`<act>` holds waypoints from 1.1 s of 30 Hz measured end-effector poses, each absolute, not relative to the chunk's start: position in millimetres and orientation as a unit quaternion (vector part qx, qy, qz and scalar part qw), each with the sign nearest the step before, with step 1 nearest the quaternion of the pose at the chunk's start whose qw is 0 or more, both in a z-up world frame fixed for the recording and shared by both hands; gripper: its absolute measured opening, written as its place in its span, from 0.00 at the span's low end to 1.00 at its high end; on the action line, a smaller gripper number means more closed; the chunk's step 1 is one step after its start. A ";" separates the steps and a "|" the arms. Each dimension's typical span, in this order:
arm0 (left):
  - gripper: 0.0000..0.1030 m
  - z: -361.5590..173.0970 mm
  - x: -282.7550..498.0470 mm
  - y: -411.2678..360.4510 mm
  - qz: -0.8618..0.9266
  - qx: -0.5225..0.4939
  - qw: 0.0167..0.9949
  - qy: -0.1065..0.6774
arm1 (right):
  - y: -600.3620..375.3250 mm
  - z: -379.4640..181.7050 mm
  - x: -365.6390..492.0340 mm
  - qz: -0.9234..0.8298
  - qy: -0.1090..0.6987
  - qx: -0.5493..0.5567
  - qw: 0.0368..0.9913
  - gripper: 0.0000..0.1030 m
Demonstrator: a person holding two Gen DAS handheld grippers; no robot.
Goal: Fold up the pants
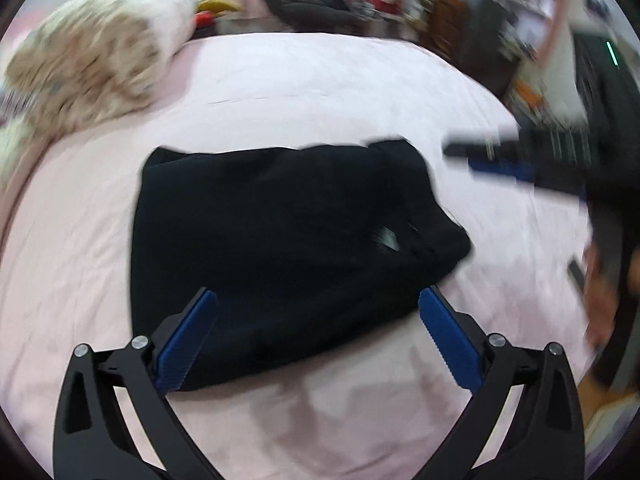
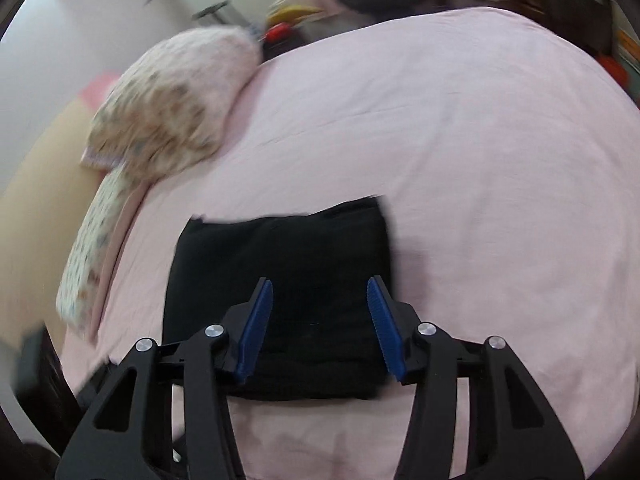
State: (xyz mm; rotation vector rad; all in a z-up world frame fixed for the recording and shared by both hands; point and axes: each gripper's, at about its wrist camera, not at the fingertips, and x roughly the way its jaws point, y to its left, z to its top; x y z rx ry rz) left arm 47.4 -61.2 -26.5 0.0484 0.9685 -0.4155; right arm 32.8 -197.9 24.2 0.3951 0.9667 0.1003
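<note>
Black pants (image 1: 288,248) sit folded into a compact, roughly rectangular bundle on the pink bed sheet (image 1: 320,88), centre of frame in the left wrist view. Right edge of the bundle is lumpier, with a small grey tag showing near it.

Left tongs (image 1: 318,320): spread wide, nothing between the blue pads (image 1: 188,344). Tips sit over the near edge of the pants at lower centre; contact with the fabric not resolvable, motion blur.

Right tongs (image 2: 320,304): also released, narrower gap than the left, empty. Blue fingertips (image 2: 256,324) overlap the near half of the same pants (image 2: 280,256) in lower centre of the right wrist view. Whether they are touching or hovering, cannot tell.

The right tongs also show in the left wrist view as a blurred black-and-blue bar at mid right (image 1: 496,160), just beyond the upper right corner of the bundle.

Floral pillow (image 1: 92,64) at upper left of the frame, on the bed, well apart from the pants. Same pillow (image 2: 172,108) at upper left in the right wrist view. Background clutter along the top edge is too blurred to identify.
</note>
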 end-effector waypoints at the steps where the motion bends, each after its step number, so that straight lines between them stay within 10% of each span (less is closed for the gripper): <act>1: 0.98 -28.0 53.6 -53.6 -0.198 0.009 0.860 0.469 | -192.3 19.5 34.4 0.053 0.467 0.186 0.863 0.48; 20: 0.98 -99.3 85.9 -35.4 -0.166 0.013 0.799 0.578 | -131.3 -53.7 18.2 0.025 0.529 -0.034 0.847 0.44; 33: 0.98 -39.0 170.7 -11.8 -0.227 -0.189 0.796 0.528 | -201.9 -2.6 65.6 0.027 0.468 0.133 0.873 0.44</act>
